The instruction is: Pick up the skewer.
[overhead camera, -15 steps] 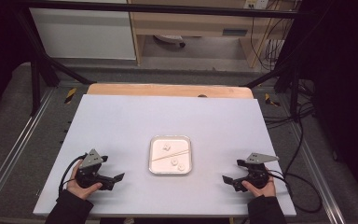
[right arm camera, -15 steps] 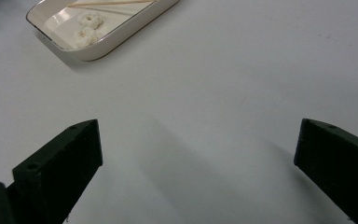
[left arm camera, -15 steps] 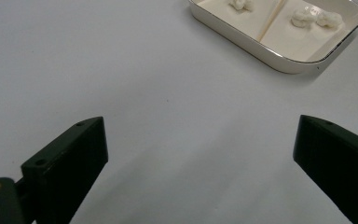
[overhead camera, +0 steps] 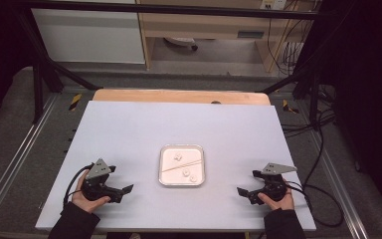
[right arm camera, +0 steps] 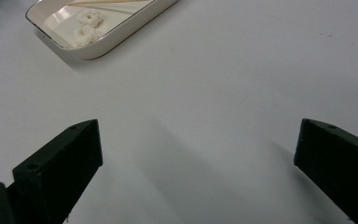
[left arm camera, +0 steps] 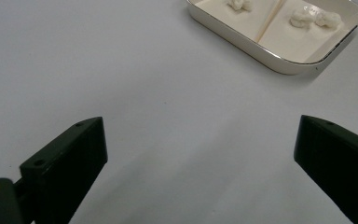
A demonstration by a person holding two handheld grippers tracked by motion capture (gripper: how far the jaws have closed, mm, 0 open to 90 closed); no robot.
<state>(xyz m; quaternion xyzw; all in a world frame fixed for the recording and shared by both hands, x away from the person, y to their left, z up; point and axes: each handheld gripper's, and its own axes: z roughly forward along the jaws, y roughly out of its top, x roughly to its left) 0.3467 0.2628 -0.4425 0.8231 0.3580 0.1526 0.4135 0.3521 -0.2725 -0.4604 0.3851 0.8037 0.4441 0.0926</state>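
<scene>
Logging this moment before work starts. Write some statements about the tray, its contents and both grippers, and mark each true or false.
1. The tray sits on the table between the two grippers. True.
2. The left gripper is clamped on the tray's rim. False: it is open, apart from the tray.
3. A thin stick lies slantwise in the tray. True.
4. The tray holds one white lump. False: three white lumps lie in it.
5. The right gripper is open and holds nothing. True.
</scene>
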